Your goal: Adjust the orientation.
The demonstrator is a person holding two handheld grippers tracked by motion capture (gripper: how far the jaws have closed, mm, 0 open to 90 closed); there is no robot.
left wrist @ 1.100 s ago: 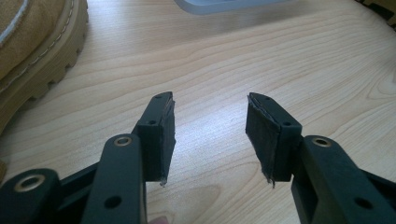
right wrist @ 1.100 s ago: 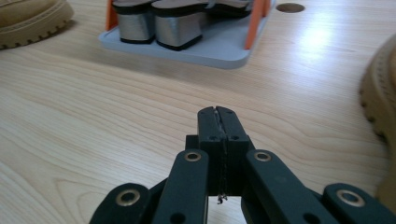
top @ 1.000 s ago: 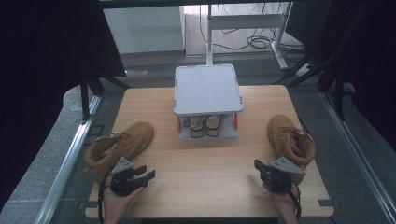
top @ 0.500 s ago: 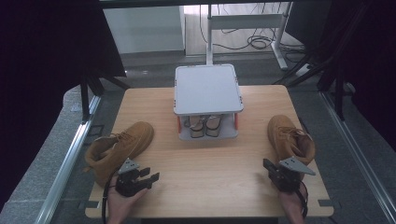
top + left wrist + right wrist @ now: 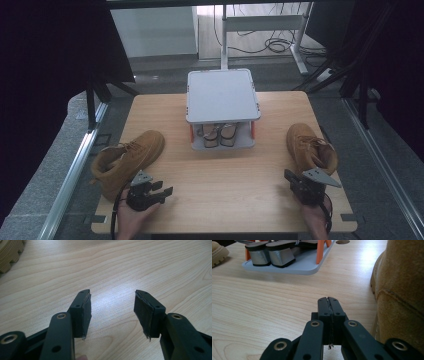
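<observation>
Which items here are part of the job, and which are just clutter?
In the job:
- left boot, beside the open left gripper, whose jaws have just been opening with nothing between them
- right boot, beside the shut right gripper

Lying about:
- grey two-tier rack
- heeled sandals on its lower shelf

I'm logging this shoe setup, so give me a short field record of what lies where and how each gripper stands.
left boot: tan boot on its side, table's left
right boot: tan boot upright, table's right
rack: grey two-tier shoe rack, sandals on lower shelf
left gripper: jaws apart, just been opening, nothing between
right gripper: shut, empty, beside right boot
table: wooden table
</observation>
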